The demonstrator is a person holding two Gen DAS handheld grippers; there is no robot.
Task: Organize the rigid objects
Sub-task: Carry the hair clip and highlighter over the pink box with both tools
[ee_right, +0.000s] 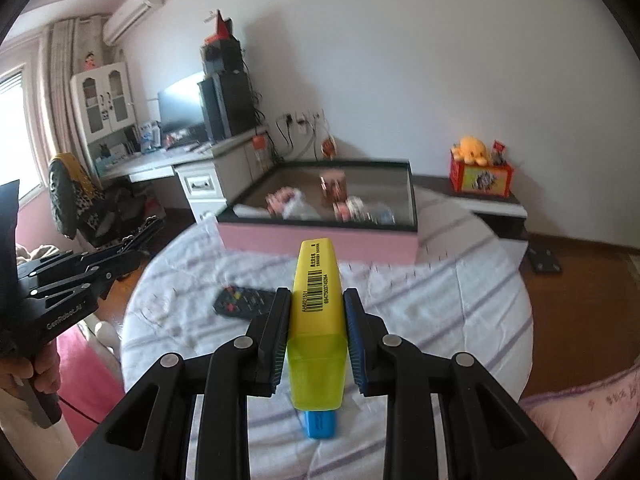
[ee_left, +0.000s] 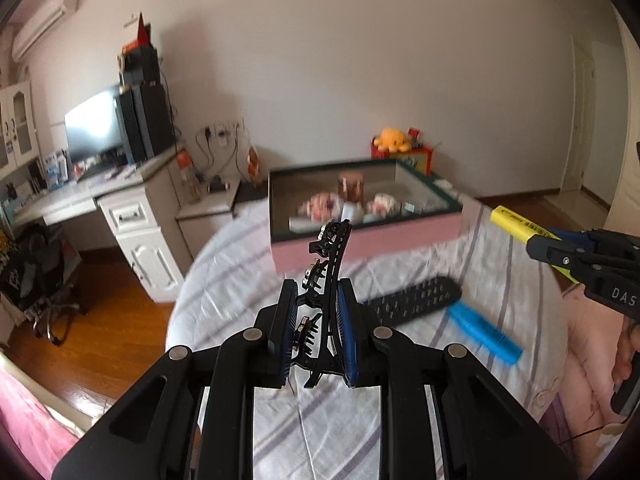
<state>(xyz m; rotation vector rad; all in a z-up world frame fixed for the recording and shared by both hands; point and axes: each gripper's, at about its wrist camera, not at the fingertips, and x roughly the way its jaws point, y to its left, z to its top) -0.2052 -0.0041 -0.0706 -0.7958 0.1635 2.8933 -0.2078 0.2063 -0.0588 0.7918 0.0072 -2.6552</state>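
Two tools are in use, one per hand. The left tool (ee_left: pixel 318 332) is clamped on one black hair clip (ee_left: pixel 326 280), which stands upright between the two pads and rises past their tips. The right tool (ee_right: pixel 316 338) is clamped on one yellow highlighter (ee_right: pixel 318 308), gripped at mid-body, its barcode label facing up and its translucent green cap toward the camera. Both tools are held in the air above the bed (ee_right: pixel 440 320).

The bed carries a white sheet with pale purple stripes. Items lying on it, counted: one black remote (ee_left: pixel 414 304), with coloured buttons showing in the right wrist view, and one blue highlighter (ee_left: pixel 484 332). In the left wrist view the blue highlighter lies just beside the remote's near end; whether they touch cannot be told. In the right wrist view the blue highlighter shows only as a stub below the yellow one.

One open box (ee_right: pixel 320 244), pink-sided with a dark rim, sits at the far end of the bed. It holds several small items, blurred: one brown patterned container stands upright, and two or more pinkish bundles lie around it. An exact count is not possible.

Beyond the bed: one white bench (ee_left: pixel 80 196) with one monitor (ee_left: pixel 94 124), and one orange plush (ee_right: pixel 470 150) on a red box.
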